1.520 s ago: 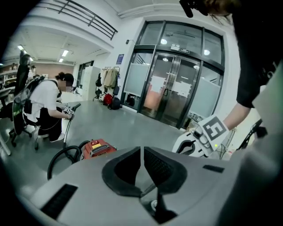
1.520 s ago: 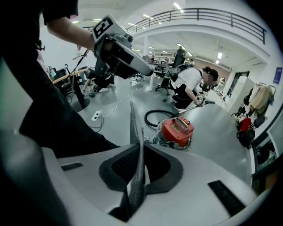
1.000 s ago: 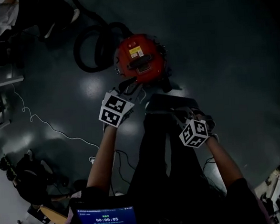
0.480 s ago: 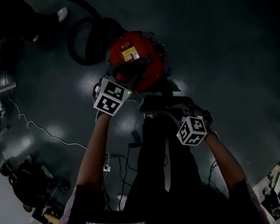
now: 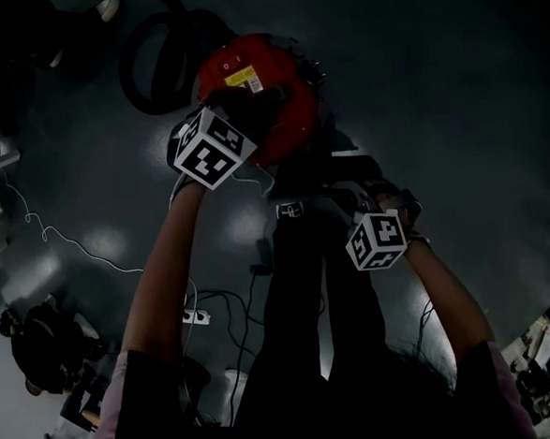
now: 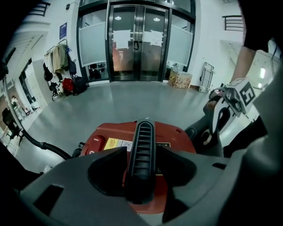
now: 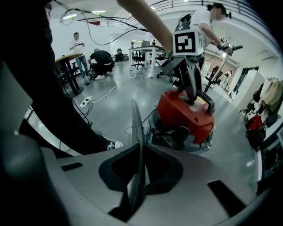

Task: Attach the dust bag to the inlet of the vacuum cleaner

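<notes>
The red vacuum cleaner [image 5: 265, 83] stands on the dark floor. Its black ribbed handle [image 6: 141, 154] runs across its top. My left gripper [image 6: 141, 170] is down over that handle, jaws opening, with the handle between them. In the head view the left gripper [image 5: 244, 108] sits on the vacuum's top. My right gripper [image 7: 139, 176] is shut on a thin dark sheet seen edge-on, the dust bag [image 7: 135, 128]. The dust bag [image 5: 333, 177] hangs just in front of the vacuum, dim against dark trousers, with the right gripper [image 5: 342, 204] behind it. A black opening [image 7: 170, 137] shows low on the vacuum [image 7: 185, 112].
A black hose [image 5: 156, 63] coils left of the vacuum. A power strip [image 5: 195, 315] and cables lie on the floor by my legs [image 5: 299, 287]. People [image 7: 101, 59] and tables stand far off. Glass doors [image 6: 137, 39] lie beyond the vacuum.
Both grippers have come down toward the vacuum. The left one moved from beside it onto the handle. The right one kept hold of the bag and drew closer.
</notes>
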